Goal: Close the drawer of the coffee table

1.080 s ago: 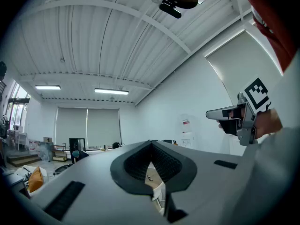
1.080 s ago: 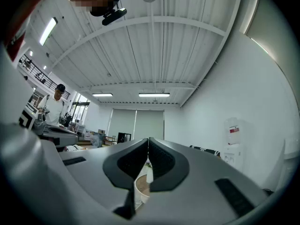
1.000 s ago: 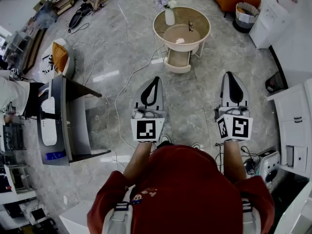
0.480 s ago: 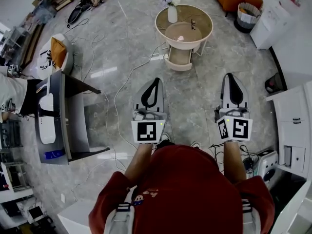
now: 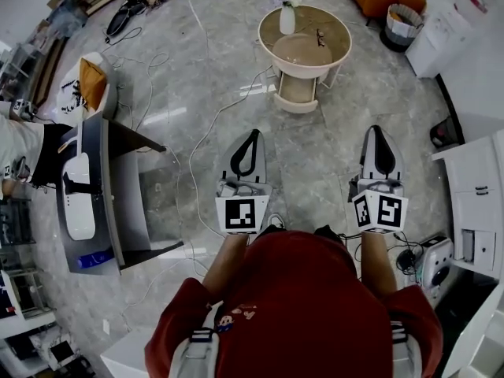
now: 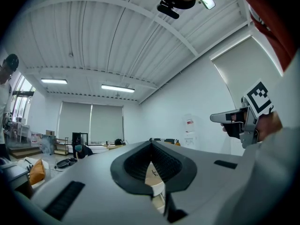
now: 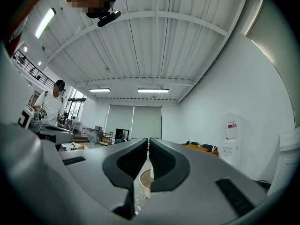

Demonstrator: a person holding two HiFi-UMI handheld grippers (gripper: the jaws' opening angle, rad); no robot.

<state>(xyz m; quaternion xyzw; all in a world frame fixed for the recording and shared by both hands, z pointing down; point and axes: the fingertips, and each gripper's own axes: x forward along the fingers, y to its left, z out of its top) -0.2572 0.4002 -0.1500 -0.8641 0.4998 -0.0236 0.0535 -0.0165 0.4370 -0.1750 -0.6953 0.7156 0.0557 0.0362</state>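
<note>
Drawer [image 5: 297,94] open, jutting from near side of round coffee table [image 5: 335,31], far centre of room. Probably light and free-sliding. Handle too small to make out, so push flat front, mid-width, gently: vase [image 5: 287,20] on top. Left gripper [image 5: 252,137] and right gripper [image 5: 376,132] near, well apart from drawer, jaws together, empty.

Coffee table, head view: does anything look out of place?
Yes. The round beige coffee table has its drawer standing pulled out toward the person, jutting past the tabletop. Nothing on it looks spilled or damaged.
</note>
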